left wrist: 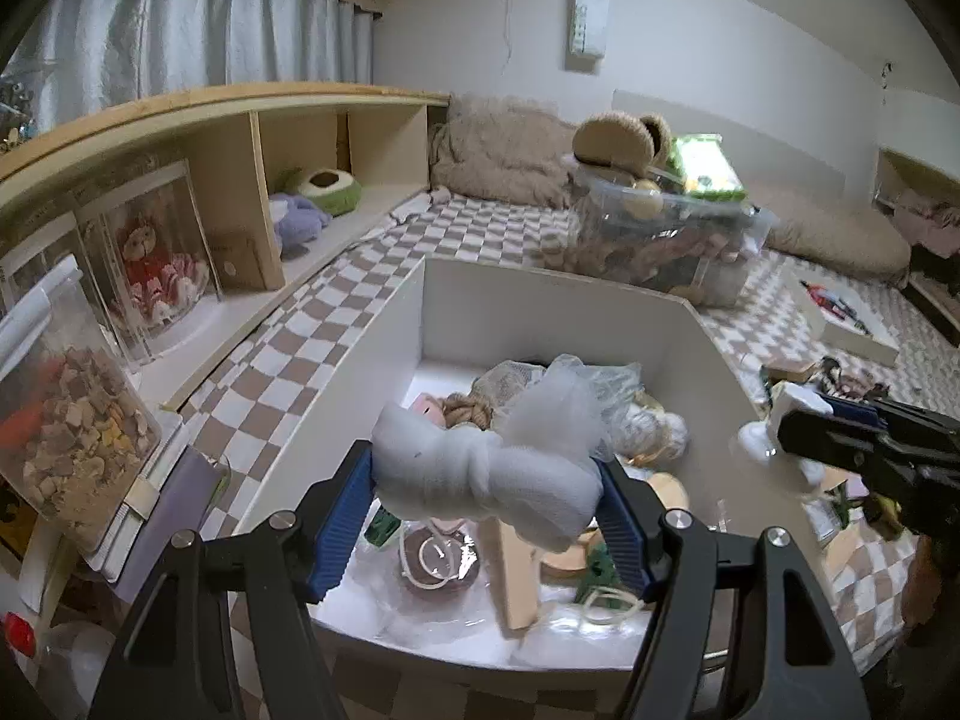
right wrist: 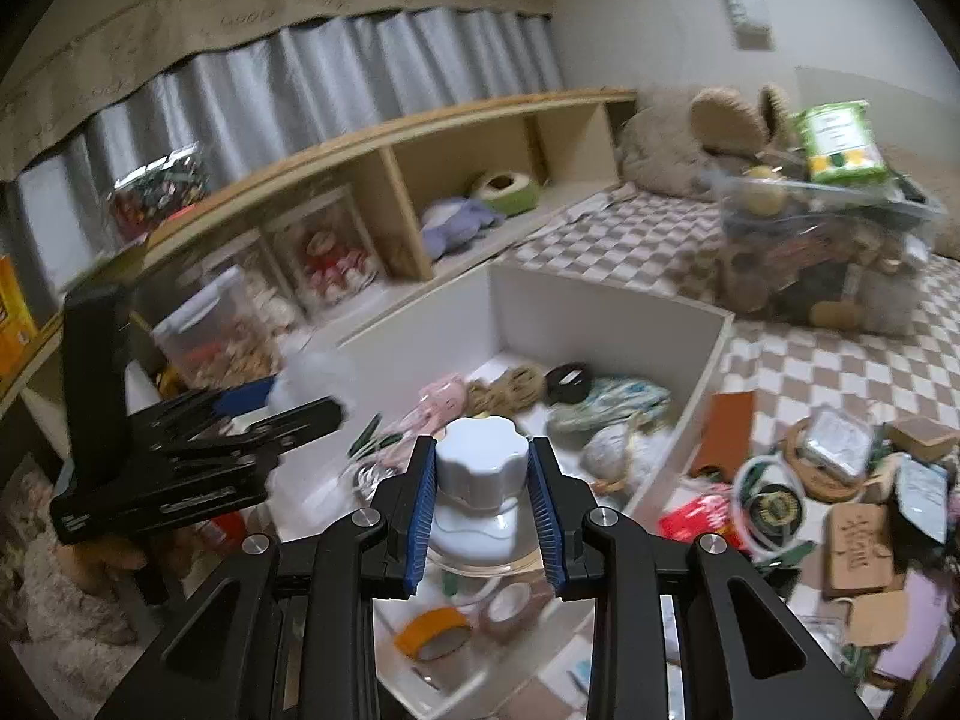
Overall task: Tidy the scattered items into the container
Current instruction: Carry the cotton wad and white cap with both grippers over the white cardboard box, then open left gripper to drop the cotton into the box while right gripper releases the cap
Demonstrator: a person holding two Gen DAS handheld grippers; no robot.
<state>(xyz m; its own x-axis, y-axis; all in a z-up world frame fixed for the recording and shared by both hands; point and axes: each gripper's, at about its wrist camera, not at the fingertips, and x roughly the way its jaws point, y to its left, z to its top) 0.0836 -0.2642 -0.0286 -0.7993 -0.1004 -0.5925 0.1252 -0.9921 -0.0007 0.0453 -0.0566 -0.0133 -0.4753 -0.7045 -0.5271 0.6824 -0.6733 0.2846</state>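
A jar [left wrist: 66, 414] of mixed pieces is seen at the far left, beside a wooden shelf [left wrist: 252, 180] that holds a boxed doll [left wrist: 156, 264] and plush toys [left wrist: 312, 204].

The left gripper [left wrist: 486, 480] is clamped on a white gauze bundle [left wrist: 480, 468]; both blue pads [left wrist: 345, 516] are pressed against its sides. The bundle is held above the near part of the white box [left wrist: 540, 294], which stands on a checked cover [left wrist: 312, 324]. Inside the box, a pink item [right wrist: 447, 396], rope balls [right wrist: 510, 390], bagged items [left wrist: 600, 384] and tape rolls [right wrist: 432, 630] are seen.

The right gripper [right wrist: 483, 498] is closed on a pale blue-white knobbed piece [right wrist: 480, 462], gripped at its lobed top, over the near right part of the box.

To the right of the box, scattered items [right wrist: 834, 492] are spread over the cover: a wooden block [right wrist: 858, 546], coasters, packets and a red packet [right wrist: 696, 516]. Behind them, a clear bin [right wrist: 828, 258] filled with goods is seen, with a green pack [right wrist: 840, 144] on top.
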